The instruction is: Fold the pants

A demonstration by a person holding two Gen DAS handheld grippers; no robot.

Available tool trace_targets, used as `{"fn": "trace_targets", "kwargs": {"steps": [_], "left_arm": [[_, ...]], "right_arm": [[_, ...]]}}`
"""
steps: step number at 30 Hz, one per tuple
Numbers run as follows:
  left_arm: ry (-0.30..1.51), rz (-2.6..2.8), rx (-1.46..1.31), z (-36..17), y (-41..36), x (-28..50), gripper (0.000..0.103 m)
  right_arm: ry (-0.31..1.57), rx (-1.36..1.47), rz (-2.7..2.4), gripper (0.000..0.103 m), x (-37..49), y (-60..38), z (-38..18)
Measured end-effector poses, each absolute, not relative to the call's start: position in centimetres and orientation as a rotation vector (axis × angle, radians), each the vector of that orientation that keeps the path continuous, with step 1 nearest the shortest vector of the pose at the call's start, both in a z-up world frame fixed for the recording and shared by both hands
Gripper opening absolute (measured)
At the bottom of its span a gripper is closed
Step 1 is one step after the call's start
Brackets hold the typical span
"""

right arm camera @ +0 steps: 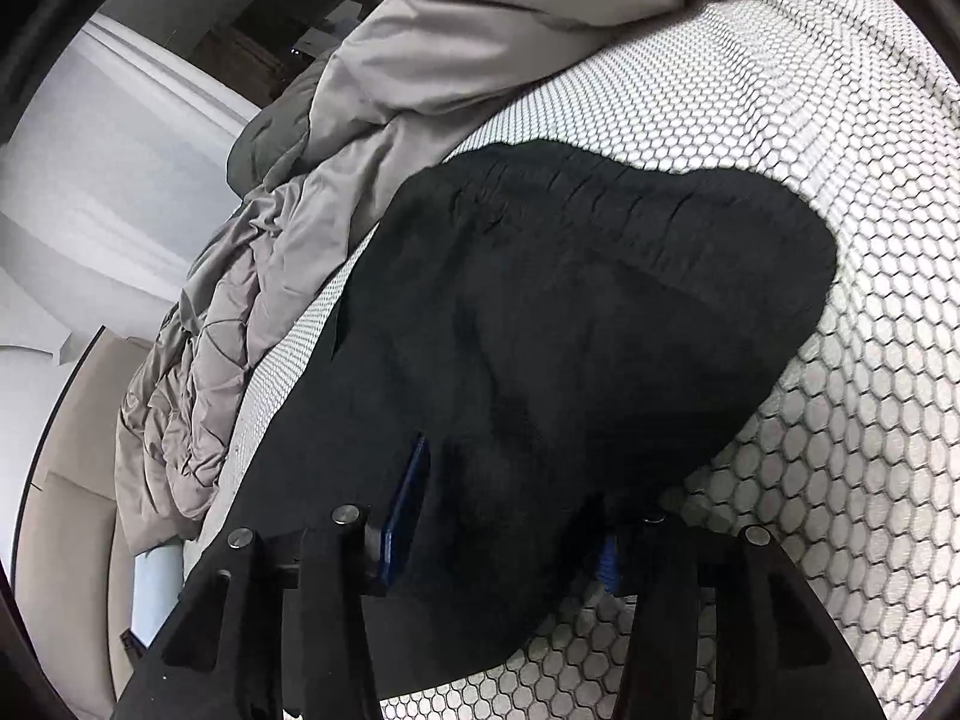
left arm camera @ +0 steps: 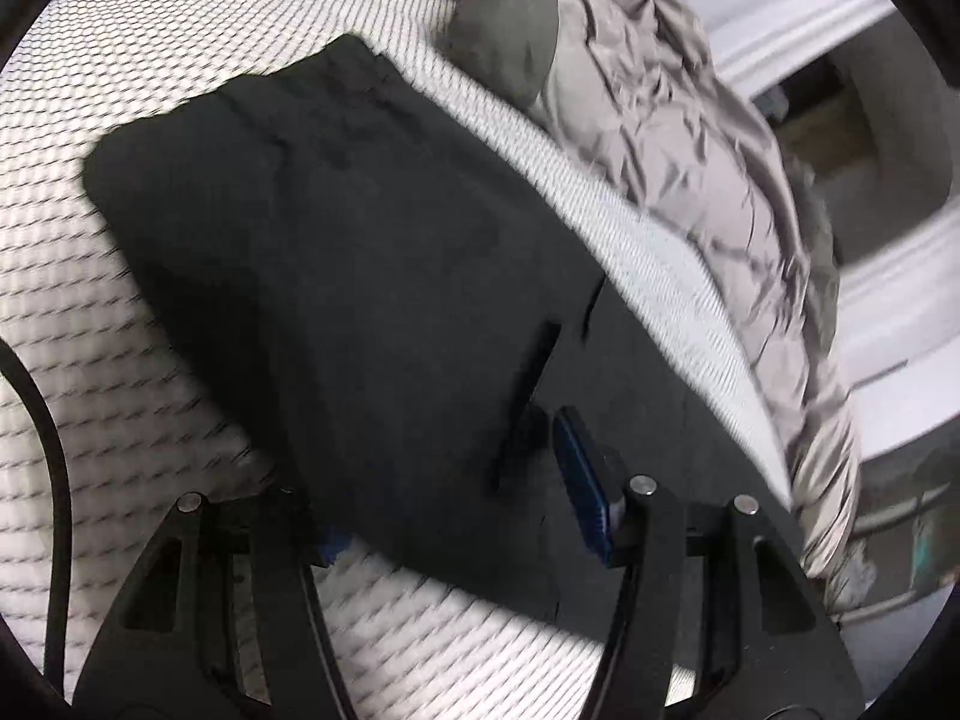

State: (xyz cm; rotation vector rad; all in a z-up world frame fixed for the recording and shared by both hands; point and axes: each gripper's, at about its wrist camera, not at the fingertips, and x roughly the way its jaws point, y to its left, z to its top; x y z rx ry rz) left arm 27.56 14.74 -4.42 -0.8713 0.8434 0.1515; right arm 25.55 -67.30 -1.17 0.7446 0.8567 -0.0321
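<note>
White honeycomb-patterned bed carries the black pants, folded into a thick pad, with a rumpled grey duvet beside them. Left claw stands half spread with the near edge of the pants between its blue pads; right claw likewise straddles the cloth, though pad contact I cannot tell. Only the left view shows a black cable.

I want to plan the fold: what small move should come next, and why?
Probably lift the near edge and carry it toward the far end. The black pants lie folded on the honeycomb mattress, and both the left hand-held gripper and right hand-held gripper have near-edge fabric between their fingers.
</note>
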Motion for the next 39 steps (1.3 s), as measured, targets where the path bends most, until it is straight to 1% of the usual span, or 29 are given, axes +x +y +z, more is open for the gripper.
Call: {"fn": "trace_targets", "kwargs": {"steps": [1,2,3,4,5,8,9,10,11,13,17,19,22,25,26,27,28,29,30,31,32,34,35,36,37,39], "left_arm": [[0.832,0.167,-0.877,-4.5,14.6,28.0,0.052],[0.811,0.194,-0.874,-4.5,14.5,28.3,0.035],[0.798,0.235,-0.853,-4.5,14.4,28.5,0.024],[0.798,0.257,-0.827,-4.5,14.3,29.3,0.013],[0.792,0.254,-0.803,-4.3,14.2,29.4,0.008],[0.756,0.239,-0.78,-3.1,14.5,28.3,0.005],[0.746,0.234,-0.774,-2.7,14.7,27.6,0.005],[0.739,0.234,-0.771,-2.3,14.9,26.9,0.005],[0.732,0.24,-0.761,-2.0,15.0,26.1,0.005],[0.729,0.248,-0.74,-1.4,15.2,24.2,0.005],[0.728,0.25,-0.743,-0.7,16.3,20.1,0.005],[0.731,0.261,-0.751,-0.9,17.2,17.0,0.005],[0.767,0.283,-0.732,-1.9,17.9,14.0,0.006],[0.803,0.289,-0.706,-2.3,18.0,12.7,0.013],[0.809,0.294,-0.708,-2.1,18.2,12.4,0.02],[0.808,0.317,-0.711,-1.6,18.3,11.8,0.025],[0.787,0.338,-0.71,-1.0,18.5,11.1,0.035],[0.744,0.358,-0.697,-0.1,18.5,10.0,0.05],[0.71,0.367,-0.68,0.7,18.5,9.4,0.059],[0.68,0.378,-0.659,1.6,18.3,8.7,0.077],[0.645,0.385,-0.634,2.6,18.2,8.0,0.09],[0.614,0.381,-0.597,4.2,18.1,7.6,0.102],[0.598,0.363,-0.582,4.9,18.1,7.8,0.102],[0.585,0.345,-0.568,5.5,18.1,8.3,0.102],[0.578,0.336,-0.564,5.9,18.2,8.7,0.102],[0.575,0.317,-0.547,6.5,18.7,10.5,0.102]], "right_arm": [[0.857,0.742,-0.034,0.048,25.6,-67.0,-1.2],[0.856,0.74,-0.035,0.048,25.8,-66.9,-1.3],[0.858,0.742,-0.038,0.048,25.8,-66.9,-1.3],[0.858,0.743,-0.038,0.048,25.9,-66.8,-1.4],[0.857,0.742,-0.038,0.048,25.9,-66.7,-1.4],[0.85,0.724,-0.027,0.048,25.8,-66.7,-1.4],[0.842,0.718,-0.021,0.044,25.7,-66.7,-1.4],[0.836,0.716,-0.021,0.025,25.6,-66.9,-1.4],[0.824,0.726,-0.021,0.018,25.3,-67.0,-1.3],[0.799,0.781,0.005,0.009,24.5,-67.4,-1.2],[0.757,0.718,0.034,0.004,21.8,-66.4,1.2],[0.748,0.682,0.048,0.004,19.8,-66.0,2.2],[0.766,0.657,0.067,0.004,16.8,-65.6,1.8],[0.825,0.623,0.057,0.004,15.7,-65.4,0.8],[0.845,0.599,0.052,0.004,15.5,-65.2,0.6],[0.864,0.585,0.026,0.008,15.5,-65.0,0.6],[0.857,0.59,0.004,0.012,15.3,-65.0,0.8],[0.811,0.6,-0.03,0.016,14.6,-65.3,1.5],[0.771,0.596,-0.064,0.032,14.0,-65.6,2.0],[0.724,0.584,-0.105,0.05,13.3,-65.9,2.8],[0.681,0.575,-0.127,0.053,12.8,-66.2,3.6],[0.619,0.529,-0.145,0.054,12.5,-66.8,5.3],[0.602,0.511,-0.159,0.056,12.7,-67.0,6.1],[0.593,0.49,-0.162,0.064,13.2,-67.1,6.8],[0.589,0.464,-0.149,0.078,13.9,-67.0,7.5],[0.619,0.385,-0.104,0.093,16.5,-66.5,8.3]]}}
